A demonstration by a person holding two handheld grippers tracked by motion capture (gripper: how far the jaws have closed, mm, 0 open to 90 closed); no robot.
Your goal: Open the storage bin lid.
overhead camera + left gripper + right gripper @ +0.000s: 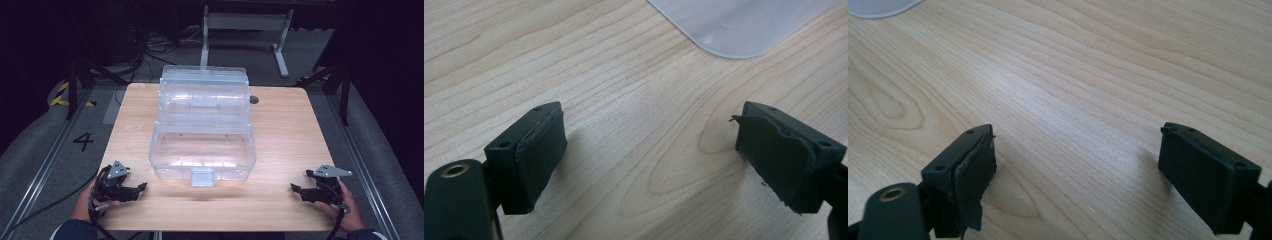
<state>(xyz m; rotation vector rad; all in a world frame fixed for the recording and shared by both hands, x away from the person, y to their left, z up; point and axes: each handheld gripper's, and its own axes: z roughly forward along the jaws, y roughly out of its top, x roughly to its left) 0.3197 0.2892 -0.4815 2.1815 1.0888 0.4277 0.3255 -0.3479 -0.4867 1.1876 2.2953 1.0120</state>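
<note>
— Nearest: left gripper point(141, 188) and right gripper point(295, 189), both released, jaws wide, gripping nothing, low over bare wooden table point(290, 135).
— And the clear plastic box point(202, 150)?
— Between both, farther ahead, lid open, touched by neither.

From my left gripper's camera the clear box point(744, 25) is cut off by the top edge; from my right one, just a corner point(883, 6) shows.
</note>
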